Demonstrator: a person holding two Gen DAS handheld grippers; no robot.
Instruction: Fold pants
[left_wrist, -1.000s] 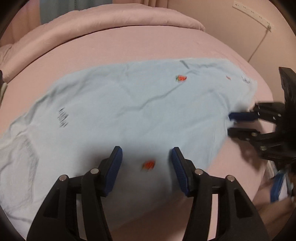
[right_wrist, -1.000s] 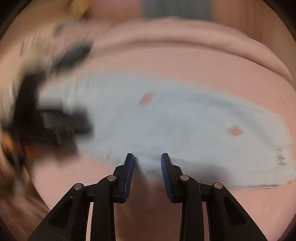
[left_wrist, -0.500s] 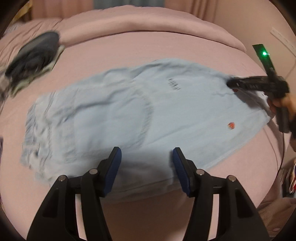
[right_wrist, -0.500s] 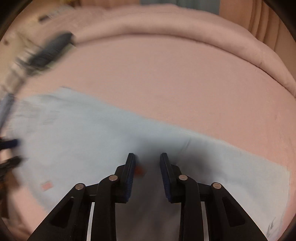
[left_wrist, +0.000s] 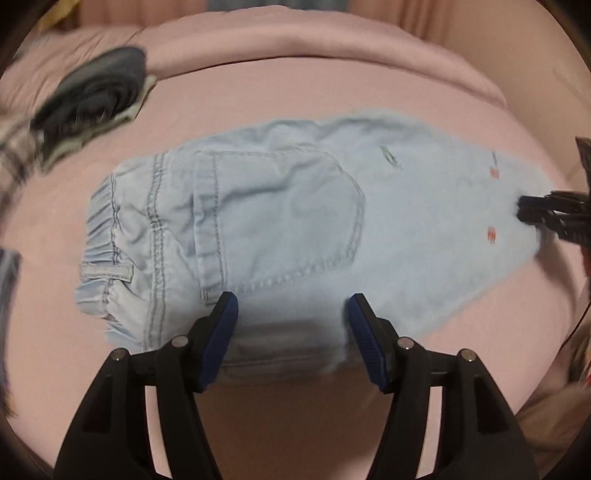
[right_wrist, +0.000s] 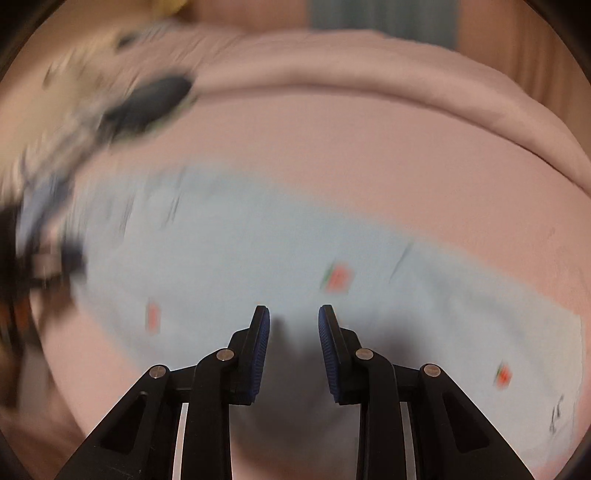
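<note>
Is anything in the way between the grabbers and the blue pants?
Nothing visible. The left gripper and right gripper both hang open right over the pants on the bed.

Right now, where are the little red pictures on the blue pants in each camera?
Left wrist view: two red patches sit far right on the pants, near the right gripper.
Right wrist view: three show, one above the gripper tips, one left, one low right.
Shared landmark: the dark folded clothes at upper left on the pink bed in both views.
</note>
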